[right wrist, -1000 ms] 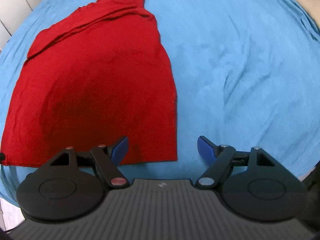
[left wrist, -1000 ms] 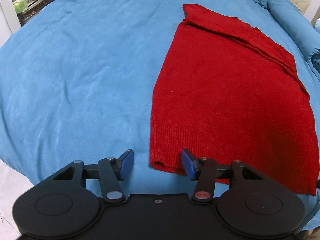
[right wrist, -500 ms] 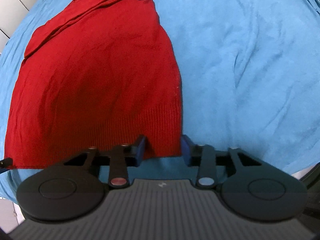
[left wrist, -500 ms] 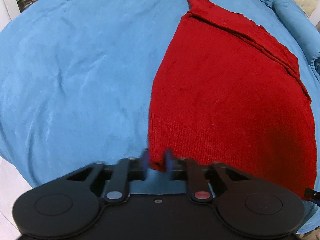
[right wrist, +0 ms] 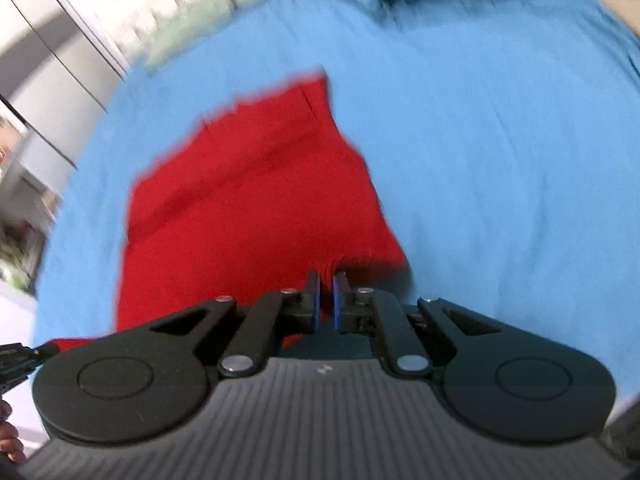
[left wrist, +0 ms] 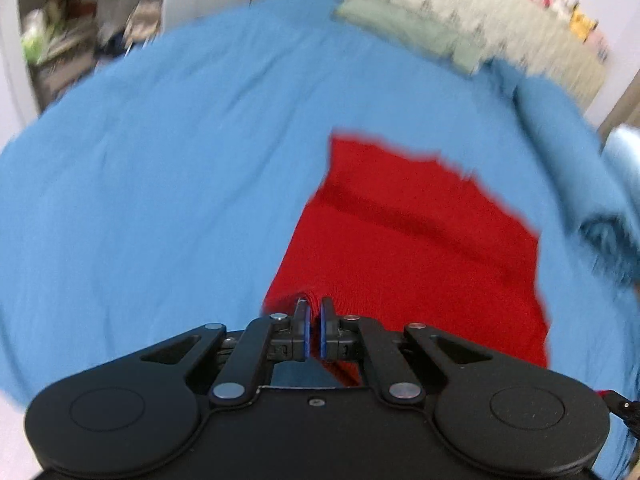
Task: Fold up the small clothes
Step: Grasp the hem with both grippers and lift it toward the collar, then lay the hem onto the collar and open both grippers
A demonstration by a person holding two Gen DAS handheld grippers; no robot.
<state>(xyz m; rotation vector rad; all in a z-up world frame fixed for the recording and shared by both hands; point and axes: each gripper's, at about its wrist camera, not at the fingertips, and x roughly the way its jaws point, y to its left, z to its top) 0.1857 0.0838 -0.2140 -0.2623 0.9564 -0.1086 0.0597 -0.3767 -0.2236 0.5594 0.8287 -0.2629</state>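
Note:
A red knit sweater [left wrist: 416, 248] lies on a blue bedspread [left wrist: 160, 184]. My left gripper [left wrist: 314, 312] is shut on the sweater's near left hem corner, lifted a little off the bed. In the right wrist view the same sweater [right wrist: 248, 208] spreads ahead and to the left. My right gripper [right wrist: 326, 284] is shut on its near right hem corner, also raised. The far end of the sweater, with a folded band across it, still rests on the bed. Both views are blurred by motion.
A rolled blue blanket [left wrist: 592, 184] lies at the right side of the bed. A pale quilted headboard area [left wrist: 460, 32] runs along the far edge. Shelves [left wrist: 52, 40] stand at the far left. White cabinet doors [right wrist: 52, 64] stand beyond the bed.
Both grippers closed on the sweater's near hem corners and have lifted them, swinging forward over the garment. The near hem has risen off the bed.

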